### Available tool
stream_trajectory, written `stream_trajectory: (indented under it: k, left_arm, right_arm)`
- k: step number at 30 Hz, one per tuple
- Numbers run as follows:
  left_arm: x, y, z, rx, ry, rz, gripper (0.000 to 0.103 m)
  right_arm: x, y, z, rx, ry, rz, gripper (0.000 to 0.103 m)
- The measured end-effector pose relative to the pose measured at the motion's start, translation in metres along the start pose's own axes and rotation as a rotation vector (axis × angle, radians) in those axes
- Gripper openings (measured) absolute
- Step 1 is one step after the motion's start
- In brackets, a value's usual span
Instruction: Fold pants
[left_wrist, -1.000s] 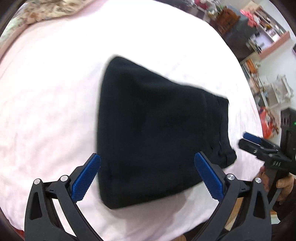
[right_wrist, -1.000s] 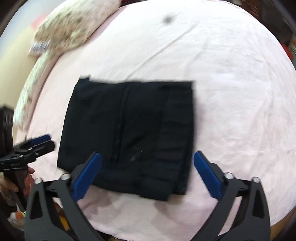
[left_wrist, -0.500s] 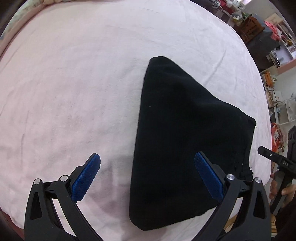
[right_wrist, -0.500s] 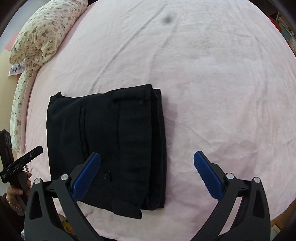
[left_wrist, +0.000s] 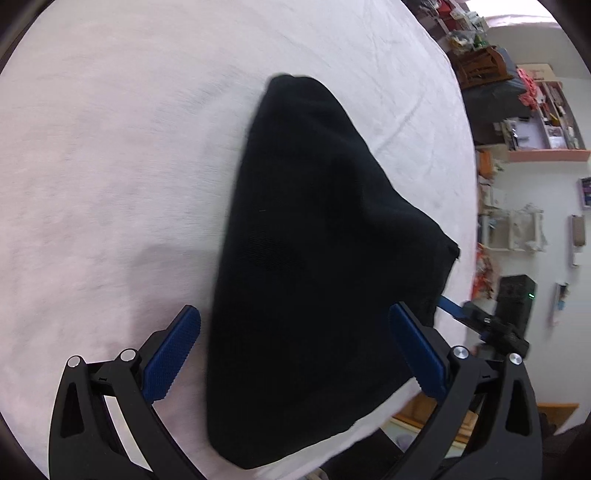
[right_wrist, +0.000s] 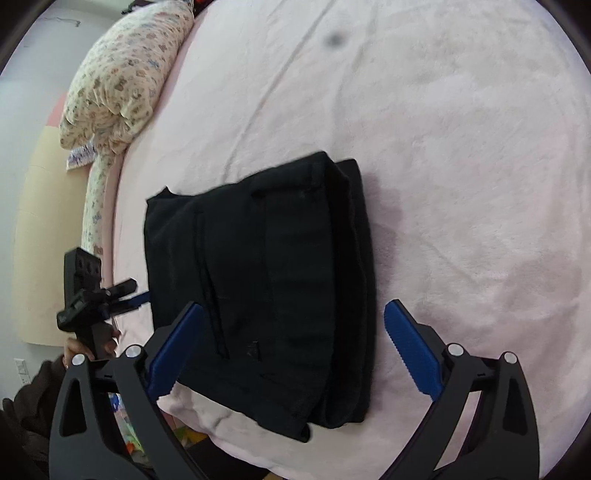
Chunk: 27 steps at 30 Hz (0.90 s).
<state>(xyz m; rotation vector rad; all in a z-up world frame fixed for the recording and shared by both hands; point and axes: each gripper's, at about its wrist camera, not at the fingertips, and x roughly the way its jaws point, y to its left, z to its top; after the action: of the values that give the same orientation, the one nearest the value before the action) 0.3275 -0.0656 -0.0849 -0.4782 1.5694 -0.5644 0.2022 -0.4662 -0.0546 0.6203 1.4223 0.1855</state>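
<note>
The black pants (left_wrist: 325, 266) lie folded into a thick rectangle on the pink bed sheet (left_wrist: 110, 184), near the bed's front edge. My left gripper (left_wrist: 293, 325) hangs open just above their near end, with nothing between its blue pads. The right wrist view shows the same pants (right_wrist: 266, 288) with the layered fold edges on their right side. My right gripper (right_wrist: 293, 312) is open over their near end. Each gripper appears in the other's view: the right gripper (left_wrist: 476, 321) and the left gripper (right_wrist: 122, 291) each have a blue tip close to a side edge of the pants.
A floral pillow (right_wrist: 125, 81) lies at the far left of the bed, by a cream headboard (right_wrist: 37, 240). A small dark spot (right_wrist: 335, 38) marks the sheet far off. Cluttered shelves (left_wrist: 535, 122) stand beyond the bed. A hand (right_wrist: 92, 343) holds the left gripper.
Both grippers have come closer to the pants, which now fill more of each view. Each gripper's tip has moved in toward a side edge of the pants. The pants have not shifted.
</note>
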Motion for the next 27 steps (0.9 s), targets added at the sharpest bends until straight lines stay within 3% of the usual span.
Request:
stream_trajectory:
  k: [4,11,17,24,27]
  left_arm:
    - [0.014,-0.002,0.008,0.023,0.069,-0.01,0.102]
    - [0.023,0.017,0.018,-0.039,0.132,-0.121,0.102]
    - [0.026,0.028,0.025,-0.089,0.164,-0.225,0.102]
    - [0.028,0.029,0.024,-0.069,0.189,-0.271,0.102]
    - [0.029,0.031,0.024,-0.082,0.19,-0.304,0.102]
  right_arm:
    - [0.011,-0.01,0.007,0.014,0.057,0.028,0.099]
    - [0.031,-0.025,0.021,0.059,0.127,0.113,0.099]
    - [0.032,-0.038,0.027,0.092,0.146,0.208,0.099]
    - [0.032,-0.044,0.028,0.106,0.147,0.332,0.097]
    - [0.036,-0.045,0.028,0.113,0.151,0.348,0.096]
